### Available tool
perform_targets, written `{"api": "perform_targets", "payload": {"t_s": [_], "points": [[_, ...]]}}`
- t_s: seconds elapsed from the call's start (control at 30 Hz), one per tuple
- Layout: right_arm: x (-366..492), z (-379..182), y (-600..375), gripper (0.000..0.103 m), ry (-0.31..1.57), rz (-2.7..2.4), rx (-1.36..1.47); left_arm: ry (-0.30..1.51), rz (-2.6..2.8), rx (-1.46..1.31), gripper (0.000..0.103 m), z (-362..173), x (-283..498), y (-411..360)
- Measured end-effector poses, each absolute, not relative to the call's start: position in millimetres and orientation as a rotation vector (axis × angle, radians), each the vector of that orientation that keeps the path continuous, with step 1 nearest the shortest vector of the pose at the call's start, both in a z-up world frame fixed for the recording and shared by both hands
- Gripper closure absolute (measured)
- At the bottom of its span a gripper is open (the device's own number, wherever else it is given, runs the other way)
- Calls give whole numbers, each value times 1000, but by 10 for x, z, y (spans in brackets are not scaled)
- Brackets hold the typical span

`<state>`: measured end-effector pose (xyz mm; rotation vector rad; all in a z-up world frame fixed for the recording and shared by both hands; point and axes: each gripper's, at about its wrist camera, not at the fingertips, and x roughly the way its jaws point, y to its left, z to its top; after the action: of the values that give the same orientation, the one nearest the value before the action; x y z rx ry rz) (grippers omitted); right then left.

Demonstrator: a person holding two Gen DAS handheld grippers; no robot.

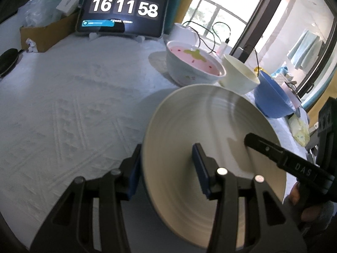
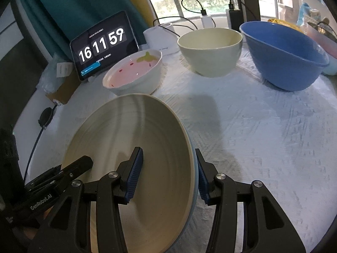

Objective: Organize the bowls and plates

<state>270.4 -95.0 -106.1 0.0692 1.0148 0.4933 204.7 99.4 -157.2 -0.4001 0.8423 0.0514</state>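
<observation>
A wide cream plate (image 1: 195, 122) with a ridged inside is held between both grippers above the white cloth. My left gripper (image 1: 166, 172) straddles the plate's left rim, one blue pad inside, one outside, with gaps to the rim. My right gripper (image 2: 168, 175) straddles the opposite rim (image 2: 190, 147) the same way. Each gripper's finger shows in the other view, resting in the plate. Behind stand a pink strawberry bowl (image 2: 134, 71), a cream bowl (image 2: 210, 50) and a blue bowl (image 2: 284, 52).
A tablet clock (image 2: 101, 46) stands at the back of the table (image 2: 263, 137). A cardboard box (image 1: 46, 31) with plastic bags sits at the back left. Chargers and cables (image 2: 202, 12) lie by the window. A black round object (image 1: 8, 60) lies at the left edge.
</observation>
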Motion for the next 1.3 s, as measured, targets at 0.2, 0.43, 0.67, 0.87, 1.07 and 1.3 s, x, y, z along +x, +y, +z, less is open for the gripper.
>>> {"api": "perform_targets", "payload": {"t_s": [0.2,0.43,0.67,0.87,1.07,1.3], "points": [[2757,-1135,-857,53,1030,512,62,844,74,-398,55,-1595,2060,1058],[2792,-1221,-794,52,1042,522,62,841,101,-376,55,-1602,2072,1085],[2807,-1247,-786,52,1045,512,61,832,110,-353,55,-1602,2091,1066],[2794,-1240,-758,51,1030,501,31,822,114,-346,55,-1605,2083,1058],[2793,-1244,-755,51,1024,499,13,835,139,-344,54,-1586,2092,1039],[2750,-1200,-789,51,1009,472,-13,828,159,-346,54,-1523,2033,1026]]}}
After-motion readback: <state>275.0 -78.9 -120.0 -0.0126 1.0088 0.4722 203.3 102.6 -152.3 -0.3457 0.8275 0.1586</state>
